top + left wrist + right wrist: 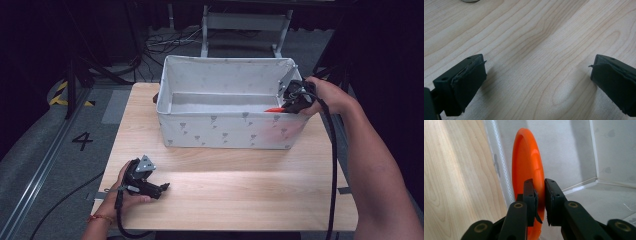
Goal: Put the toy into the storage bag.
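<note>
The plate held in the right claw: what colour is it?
Orange plate, clearest in the right gripper view.

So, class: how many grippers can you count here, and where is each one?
2. The left gripper lies low over the table, near its left front. The right gripper is at the bin's right end, clamping an orange disc.

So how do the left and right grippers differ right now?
The left gripper is open, fingers spread with nothing between them; the right gripper is shut on the rim of an orange plate. The left sits low over the bare wooden table; the right is at the near right corner of the white fabric bin, holding the plate inside it. Both are hand-held, with black fingers.
</note>
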Demonstrator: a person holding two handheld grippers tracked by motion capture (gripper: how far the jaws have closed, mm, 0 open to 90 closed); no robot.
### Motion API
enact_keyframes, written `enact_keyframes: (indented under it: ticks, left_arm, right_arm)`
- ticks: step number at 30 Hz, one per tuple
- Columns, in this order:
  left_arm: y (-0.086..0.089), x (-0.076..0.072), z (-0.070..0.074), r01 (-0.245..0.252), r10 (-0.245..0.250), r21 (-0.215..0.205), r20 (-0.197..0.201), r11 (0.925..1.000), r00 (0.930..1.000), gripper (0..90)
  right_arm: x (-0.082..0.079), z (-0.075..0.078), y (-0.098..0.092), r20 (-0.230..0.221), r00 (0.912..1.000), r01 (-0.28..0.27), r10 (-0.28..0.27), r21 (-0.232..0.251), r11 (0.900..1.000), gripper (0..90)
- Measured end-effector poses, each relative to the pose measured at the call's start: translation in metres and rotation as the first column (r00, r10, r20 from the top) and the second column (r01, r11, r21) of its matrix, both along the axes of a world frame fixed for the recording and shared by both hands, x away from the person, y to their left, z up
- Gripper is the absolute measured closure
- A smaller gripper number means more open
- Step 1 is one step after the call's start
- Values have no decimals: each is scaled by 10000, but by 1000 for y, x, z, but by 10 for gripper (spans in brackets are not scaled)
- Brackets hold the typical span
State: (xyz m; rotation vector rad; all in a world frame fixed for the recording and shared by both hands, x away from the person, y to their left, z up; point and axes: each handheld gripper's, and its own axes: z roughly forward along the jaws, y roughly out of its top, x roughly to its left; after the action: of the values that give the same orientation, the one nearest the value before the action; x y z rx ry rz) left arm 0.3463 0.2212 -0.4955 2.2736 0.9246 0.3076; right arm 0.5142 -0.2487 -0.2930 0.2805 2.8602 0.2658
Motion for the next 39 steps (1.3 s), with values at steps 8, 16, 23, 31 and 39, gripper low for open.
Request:
enact_keyframes:
  ticks: [8,16,23,31,39]
  left_arm:
    - [0,0,0,6,-6,5,-19,10000,10000,2]
    - [0,0,0,7,-6,7,-17,10000,10000,3]
    - [0,0,0,21,-21,28,0,10000,10000,2]
    - [0,0,0,7,-7,7,-16,10000,10000,2]
    - [0,0,0,6,-5,4,-21,10000,10000,2]
  right_arm:
    - [2,2,-1,117,9997,196,-199,291,9994,764]
    - [2,6,-2,478,9981,371,-398,561,9977,683]
    - [2,9,-3,827,9945,574,-644,844,9948,600]
    - [-1,14,-8,1154,9875,882,-1075,1616,9829,530]
    - [-6,22,-17,1582,9721,1277,-1731,2620,9566,433]
